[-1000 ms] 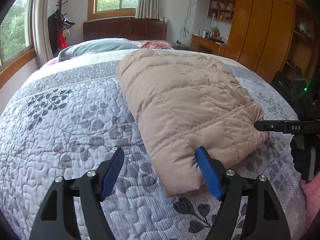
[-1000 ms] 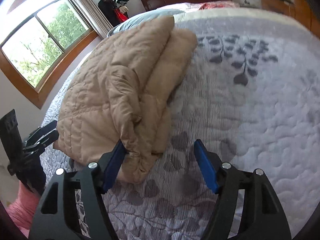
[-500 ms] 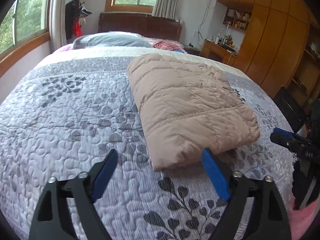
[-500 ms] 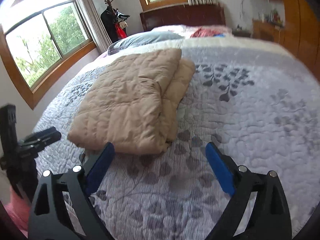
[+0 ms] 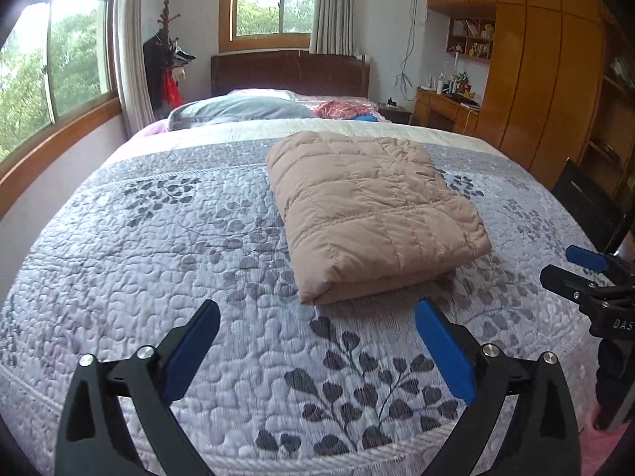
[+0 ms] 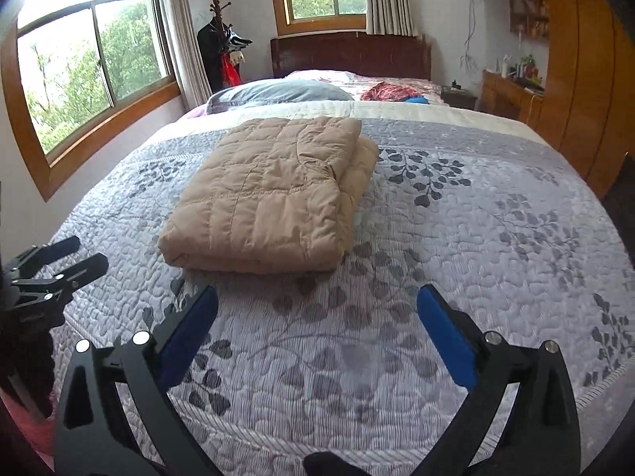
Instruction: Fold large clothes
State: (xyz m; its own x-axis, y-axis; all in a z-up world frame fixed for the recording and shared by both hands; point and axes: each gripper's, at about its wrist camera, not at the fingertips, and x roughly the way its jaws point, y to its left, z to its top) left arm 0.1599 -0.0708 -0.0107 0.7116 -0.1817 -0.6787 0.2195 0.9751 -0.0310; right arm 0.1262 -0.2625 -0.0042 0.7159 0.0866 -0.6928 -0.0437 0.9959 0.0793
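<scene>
Item: 1 tan quilted jacket, folded, on the bedspread; long axis toward the headboard. Left gripper and right gripper: jaws opening, empty, just short of its near edge, about equally near.

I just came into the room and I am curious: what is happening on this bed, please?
A person holds a gripper in each hand. The left gripper and right gripper are opening, with nothing between their fingers. The beige quilted jacket lies folded on the grey leaf-pattern bedspread, apart from both grippers. The fold looks finished.
</scene>
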